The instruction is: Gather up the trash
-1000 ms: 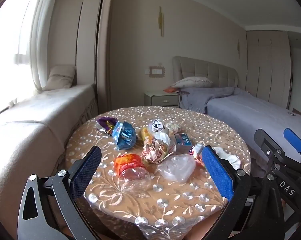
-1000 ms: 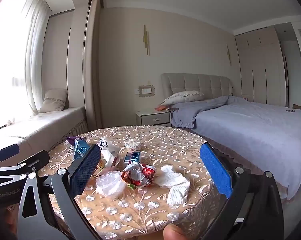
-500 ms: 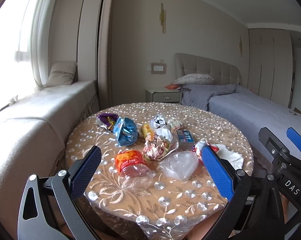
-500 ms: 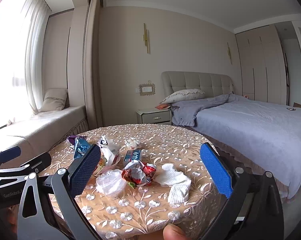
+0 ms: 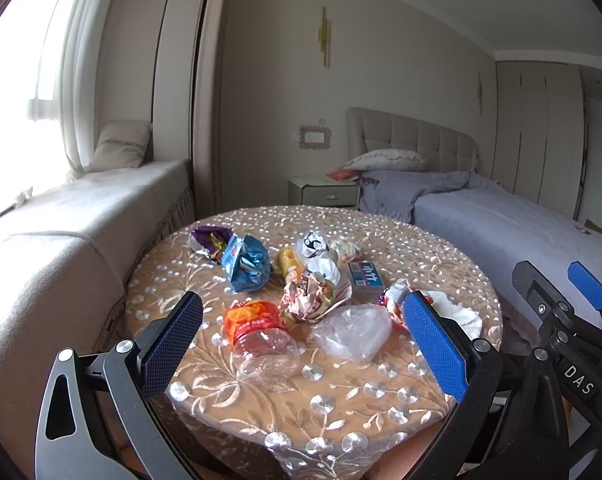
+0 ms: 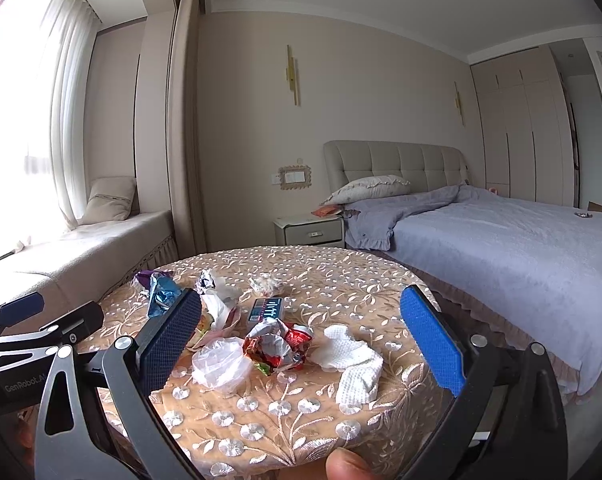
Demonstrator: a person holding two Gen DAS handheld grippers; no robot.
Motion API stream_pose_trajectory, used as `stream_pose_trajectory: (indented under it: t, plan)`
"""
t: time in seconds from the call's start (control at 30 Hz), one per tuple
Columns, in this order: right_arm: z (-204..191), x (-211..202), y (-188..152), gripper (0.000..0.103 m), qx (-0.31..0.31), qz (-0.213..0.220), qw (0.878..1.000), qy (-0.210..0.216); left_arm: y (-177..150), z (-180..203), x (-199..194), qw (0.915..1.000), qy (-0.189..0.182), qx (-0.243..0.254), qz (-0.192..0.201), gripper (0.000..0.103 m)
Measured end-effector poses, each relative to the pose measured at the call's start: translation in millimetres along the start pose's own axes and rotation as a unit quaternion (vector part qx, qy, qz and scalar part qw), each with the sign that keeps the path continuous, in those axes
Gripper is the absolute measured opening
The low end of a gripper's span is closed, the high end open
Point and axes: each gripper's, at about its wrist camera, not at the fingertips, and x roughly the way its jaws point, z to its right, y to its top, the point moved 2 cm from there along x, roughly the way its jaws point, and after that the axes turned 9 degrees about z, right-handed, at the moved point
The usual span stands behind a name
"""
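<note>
Trash lies on a round table [image 5: 381, 400] with an embroidered cloth. In the left wrist view I see a crushed clear bottle with an orange label [image 5: 259, 334], a clear plastic bag [image 5: 351, 334], a crumpled wrapper [image 5: 311, 298], a blue snack bag [image 5: 247, 262], a purple wrapper [image 5: 209, 240] and a small blue box [image 5: 365, 276]. In the right wrist view a red foil wrapper [image 6: 279, 344] and a white tissue [image 6: 353, 360] lie nearest. My left gripper [image 5: 301, 344] and right gripper [image 6: 301, 344] are both open and empty, near the table's front edge.
A bed [image 6: 521, 248] with a grey cover stands to the right of the table. A cushioned window bench [image 5: 61, 240] runs along the left. A bedside cabinet [image 6: 309, 232] stands behind the table against the wall.
Both grippers have risen slightly, so the table sits a little lower in both views. Both stay open. Nothing on the table has moved.
</note>
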Motion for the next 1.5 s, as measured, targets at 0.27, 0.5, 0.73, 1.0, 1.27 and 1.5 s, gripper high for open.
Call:
stream_pose_trajectory:
  t: [0.27, 0.5, 0.73, 1.0, 1.27, 1.5]
  plan:
    - [0, 0, 0, 0.099, 0.000, 0.000, 1.000, -0.001, 0, 3, 0, 0.9999, 0.011, 0.012, 0.004, 0.098]
    - [1, 2, -1, 0.099, 0.000, -0.001, 1.000, -0.001, 0, 3, 2, 0.9998, 0.015, 0.013, 0.002, 0.098]
    - [2, 2, 0, 0.099, 0.003, -0.002, 1.000, 0.002, -1, 5, 5, 0.9997, 0.016, 0.016, -0.003, 0.098]
    - [4, 7, -2, 0.099, 0.007, -0.007, 1.000, 0.005, -1, 9, 12, 0.9996, 0.017, 0.023, -0.007, 0.098]
    - [10, 13, -5, 0.099, 0.011, -0.010, 1.000, 0.000, -5, 11, 18, 0.9994, 0.014, 0.028, -0.014, 0.098]
    - [14, 25, -14, 0.099, 0.011, -0.025, 1.000, -0.001, -10, 9, 29, 0.9994, 0.013, 0.022, -0.025, 0.098]
